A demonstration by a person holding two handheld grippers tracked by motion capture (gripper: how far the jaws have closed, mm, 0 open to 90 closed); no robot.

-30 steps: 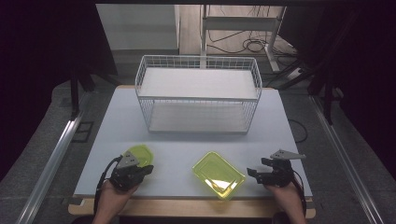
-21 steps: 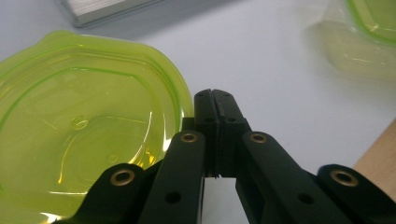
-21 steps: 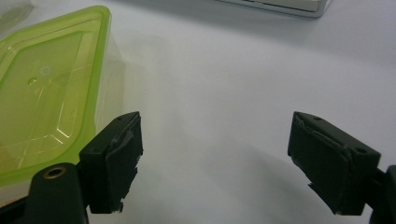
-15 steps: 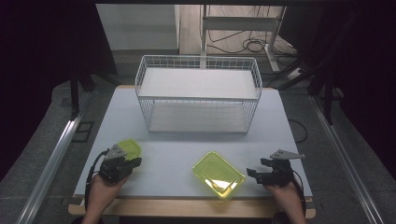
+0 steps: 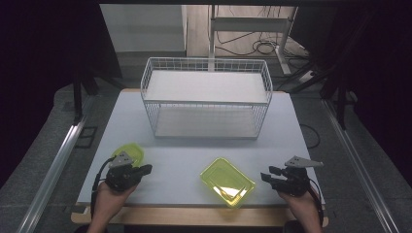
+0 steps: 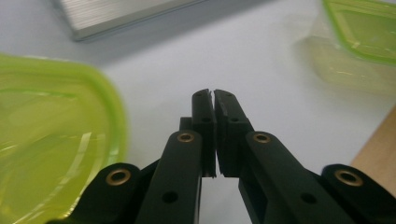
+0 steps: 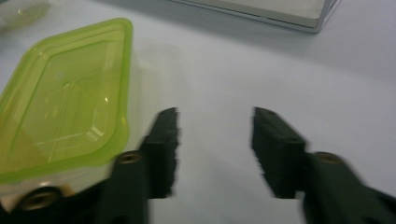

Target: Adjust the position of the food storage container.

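Right gripper jaws have just been closing, now part-open with nothing between them, just right of the lidded yellow-green container at the bench front. Left gripper is shut and empty; compared with a second ago it sits further left of that container, beside the second container. Judgement: no grasp made yet. The lidded container's long axis runs diagonally, far-left to near-right, lid up. The wire basket stands well behind it.

Two green-lidded containers, one wire basket, two claws
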